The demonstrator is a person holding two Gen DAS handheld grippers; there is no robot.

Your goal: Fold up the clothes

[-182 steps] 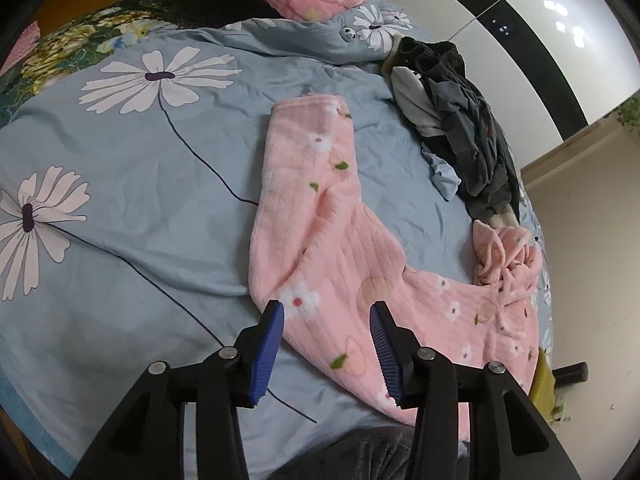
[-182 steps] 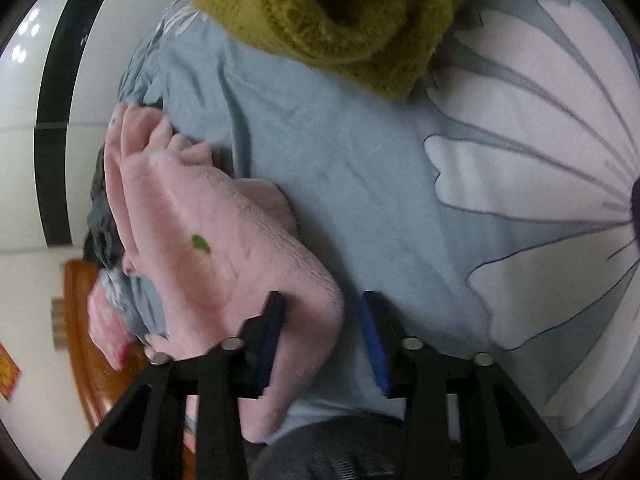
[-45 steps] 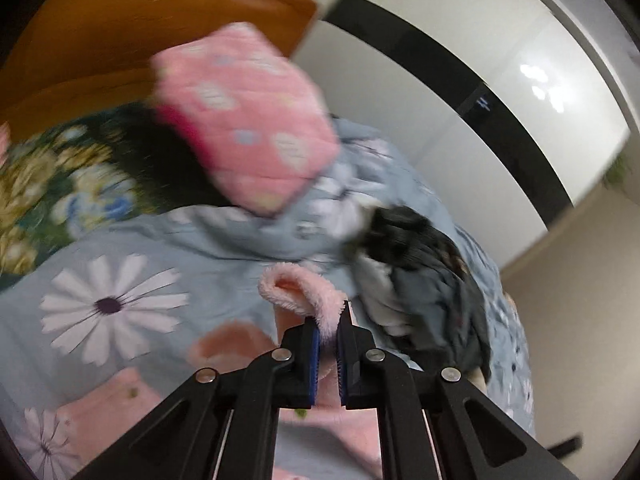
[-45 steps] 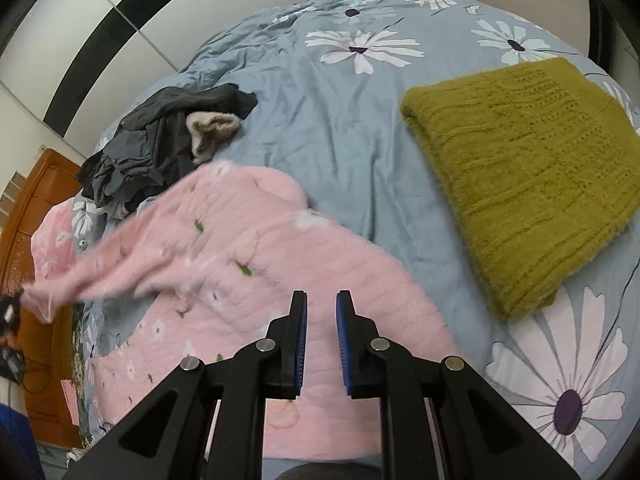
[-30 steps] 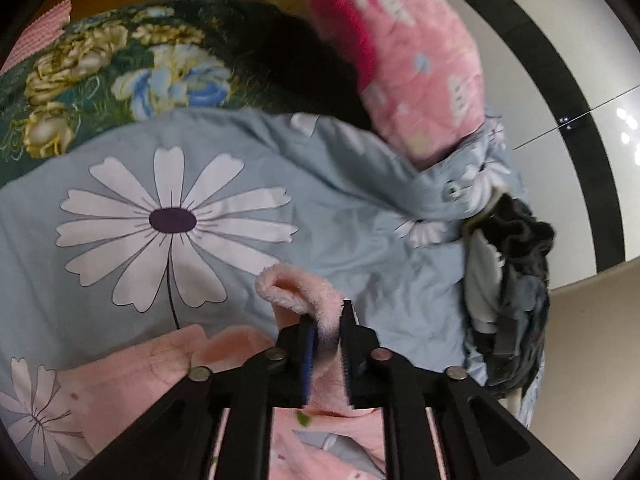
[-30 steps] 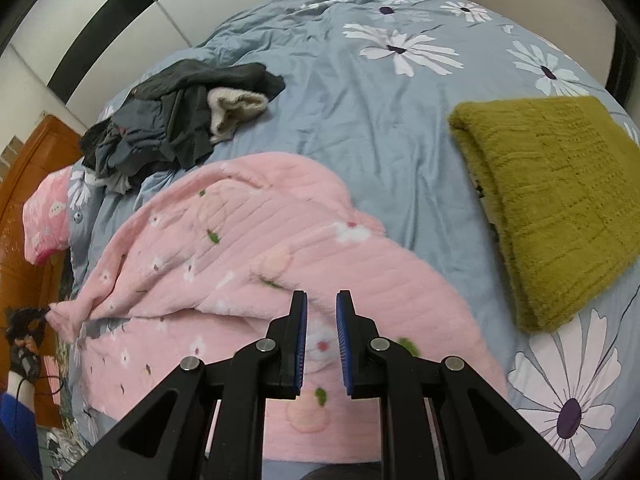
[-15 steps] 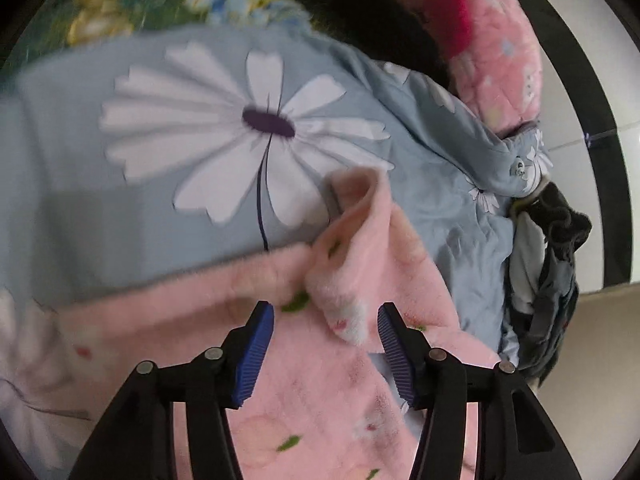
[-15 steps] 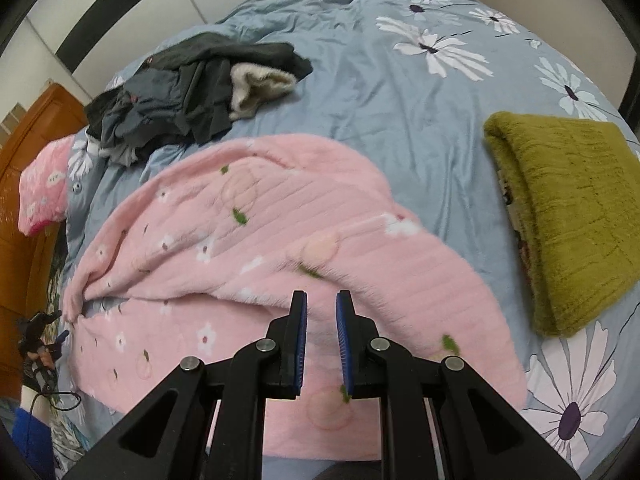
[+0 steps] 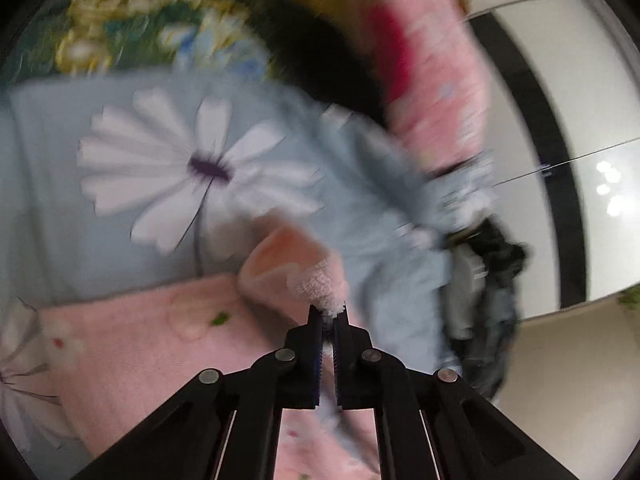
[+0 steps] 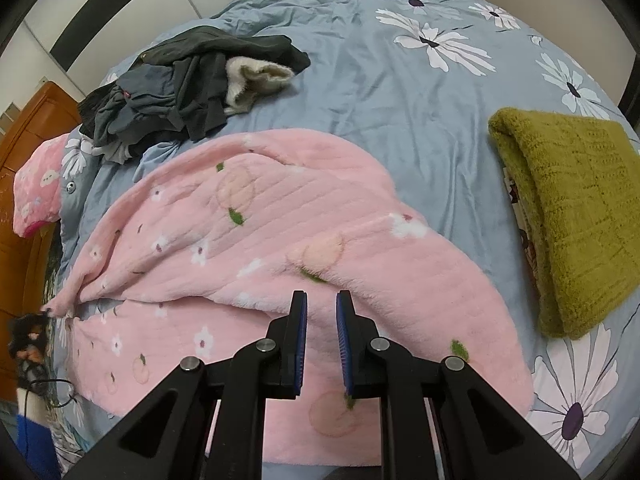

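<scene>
Jaws of the left gripper (image 9: 328,318) are pinched on a fluffy pink fleece garment (image 10: 280,248); the right gripper (image 10: 321,300) is held slightly parted above it.

This is a bedroom in someone's home. A bed fills most of the room, spread with a blue-grey duvet cover (image 10: 360,92) printed with big white daisies. A wooden headboard (image 10: 28,128) stands at one end, with a pink patterned pillow (image 10: 38,184) against it. Clothes lie about on the bedding: a pink fleece garment (image 10: 280,248) spread out, a heap of dark clothes (image 10: 180,84) near the far edge, and a folded olive-green knit (image 10: 572,208). Behind the bed runs a glossy white wall panel (image 9: 608,208) with a black stripe, like wardrobe doors.
</scene>
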